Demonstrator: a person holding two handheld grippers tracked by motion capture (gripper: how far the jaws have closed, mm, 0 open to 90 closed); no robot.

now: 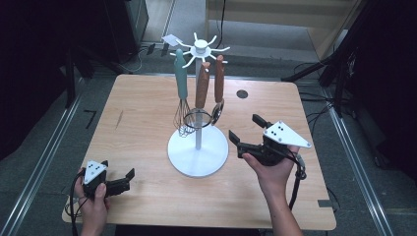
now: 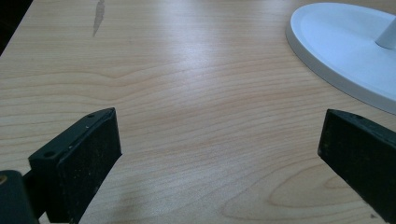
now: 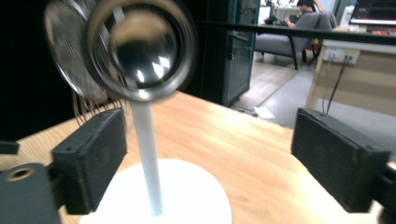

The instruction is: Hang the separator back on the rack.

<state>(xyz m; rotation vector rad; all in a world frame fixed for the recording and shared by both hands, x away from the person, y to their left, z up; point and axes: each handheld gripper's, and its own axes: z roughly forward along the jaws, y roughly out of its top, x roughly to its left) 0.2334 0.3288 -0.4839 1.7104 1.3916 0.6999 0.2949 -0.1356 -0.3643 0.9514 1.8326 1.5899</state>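
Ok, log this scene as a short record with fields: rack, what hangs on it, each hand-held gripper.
Rack: white stand mid-table, pole upright
Hanging: teal-handled whisk, two wooden-handled utensils
Left hand-held gripper: jaws open, nothing between them, on the table left of the stand
Right hand-held gripper: jaws open, nothing between them, right of the stand, facing it

Light wooden rectangular bench (image 1: 147, 98) on grey floor (image 1: 39, 147). Metal floor rails (image 1: 37, 169) flank it. Beyond the right claw (image 3: 205, 154): grey upholstered chair (image 3: 280, 42), dark blue cabinet (image 3: 240, 46).
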